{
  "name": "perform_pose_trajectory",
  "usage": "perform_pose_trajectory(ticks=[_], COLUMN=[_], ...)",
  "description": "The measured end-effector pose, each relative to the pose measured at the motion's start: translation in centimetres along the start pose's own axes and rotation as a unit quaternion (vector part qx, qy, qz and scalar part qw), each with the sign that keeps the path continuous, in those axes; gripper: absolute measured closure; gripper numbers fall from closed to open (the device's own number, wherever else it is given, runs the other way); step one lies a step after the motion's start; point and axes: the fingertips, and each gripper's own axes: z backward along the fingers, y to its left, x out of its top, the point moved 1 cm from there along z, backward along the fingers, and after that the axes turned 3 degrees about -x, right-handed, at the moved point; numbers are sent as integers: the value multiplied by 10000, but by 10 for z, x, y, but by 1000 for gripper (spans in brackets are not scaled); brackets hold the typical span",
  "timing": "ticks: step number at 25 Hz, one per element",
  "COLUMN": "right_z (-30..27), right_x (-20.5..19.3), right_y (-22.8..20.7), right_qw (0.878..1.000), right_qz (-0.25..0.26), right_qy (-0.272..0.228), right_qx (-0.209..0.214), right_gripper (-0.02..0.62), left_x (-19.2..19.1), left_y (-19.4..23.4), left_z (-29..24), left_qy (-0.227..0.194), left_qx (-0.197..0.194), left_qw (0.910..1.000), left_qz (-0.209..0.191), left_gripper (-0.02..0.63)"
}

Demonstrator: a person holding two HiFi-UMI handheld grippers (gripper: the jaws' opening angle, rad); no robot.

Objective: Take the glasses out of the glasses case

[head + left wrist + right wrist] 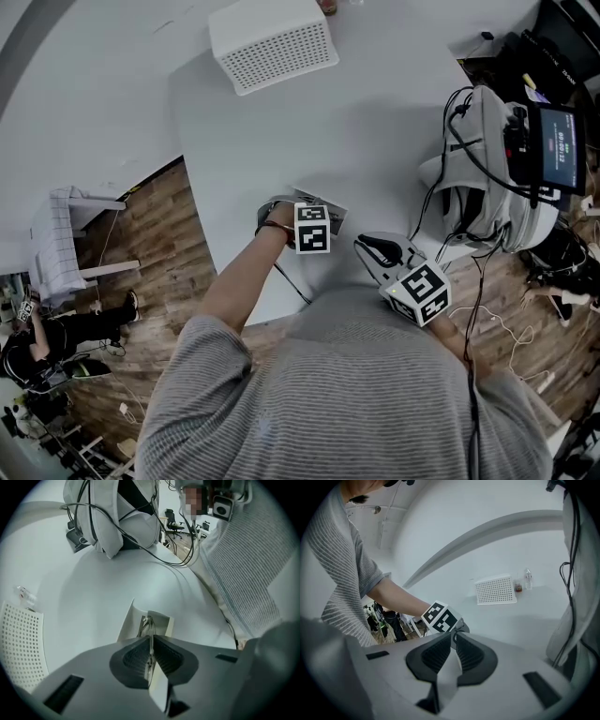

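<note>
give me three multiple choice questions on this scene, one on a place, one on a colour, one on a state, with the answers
1. Where does the glasses case lie?
A on the floor
B on the white table
C on a shelf

2. What colour is the perforated box?
A white
B red
C black

3. How does the left hand-held gripper stand?
A wide open and empty
B closed on the glasses
C out of every view

Answers:
1 B, the open case rests on the tabletop.
2 A, the head view shows it white.
3 B, the thin frame runs between its pads, above the case.
</note>
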Motion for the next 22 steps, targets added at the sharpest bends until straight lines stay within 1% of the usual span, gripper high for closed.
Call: perform_pose_trajectory(ticks=[4,13,22], right_z=[0,0,0], right_x=[0,3,4], right_y=[1,2,4], right_qw=[10000,9999,9998], right_qz=[31,83,146], right_qy=[2,-80,-115], right_qx=[1,18,53], right_gripper=[569,569,569], left_x=[0,0,2], left_y=[3,5,7], left_z=[2,6,23], left_qy=[-31,-48,-175], left_qx=[115,287,686], left_qw=[9999,9996,9975], left_qz=[31,38,67], left_gripper=[588,588,588])
